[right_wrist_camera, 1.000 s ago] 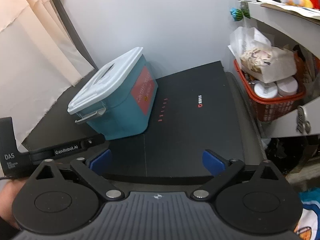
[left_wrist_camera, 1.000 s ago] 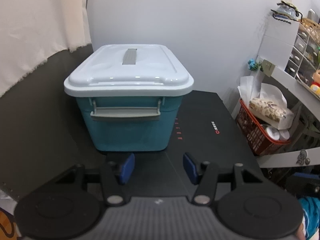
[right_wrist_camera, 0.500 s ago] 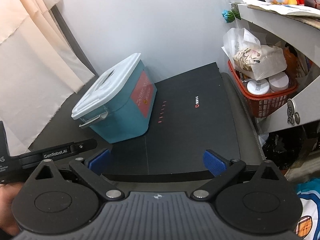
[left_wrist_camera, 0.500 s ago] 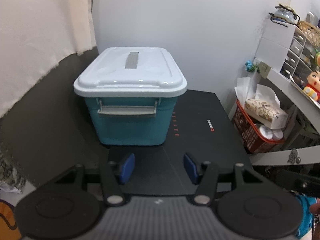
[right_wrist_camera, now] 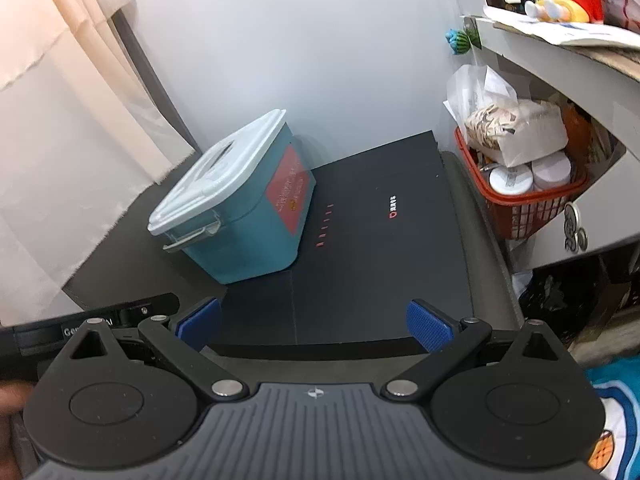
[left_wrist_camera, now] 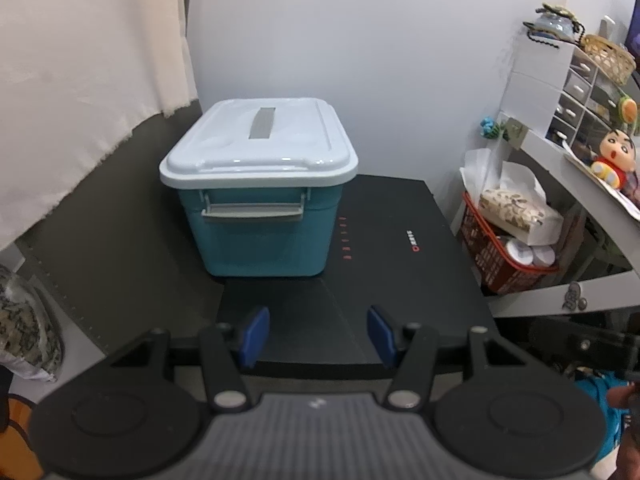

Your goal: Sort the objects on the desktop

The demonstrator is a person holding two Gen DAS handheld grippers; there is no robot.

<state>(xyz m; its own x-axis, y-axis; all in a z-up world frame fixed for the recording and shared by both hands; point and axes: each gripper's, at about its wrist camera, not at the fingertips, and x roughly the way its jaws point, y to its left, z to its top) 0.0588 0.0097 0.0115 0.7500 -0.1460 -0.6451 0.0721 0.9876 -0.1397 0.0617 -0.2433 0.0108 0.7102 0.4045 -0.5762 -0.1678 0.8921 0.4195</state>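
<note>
A: Right wrist view: what writing can be read?

B: On the black bar of the left gripper, seen at the lower left, the letters "Ge" are made out before the rest is hidden behind the right gripper's linkage. A red label is seen on the long side of the teal storage box, but its print is too small to be read. A row of small red marks and a red-and-white logo are printed on the black mat; neither can be deciphered.

A: And from the left wrist view?

B: The same red marks and logo are seen beside the box, again illegible. No text is made out on the white lid or its grey handle strip.

A: How are the grippers held?

B: The left gripper is held low over the near edge of the mat, pointed straight at the latch end of the box, well short of it. Its blue pads are spread apart and nothing is held between them. The right gripper is held over the near edge too, angled toward the mat's middle, with its pads set wider apart and likewise nothing gripped.

A: Where is the box placed?

B: It is set on the far left of the mat, lid closed, near the curtain. A red basket of packets and tubs is kept to the right, under a shelf.
</note>
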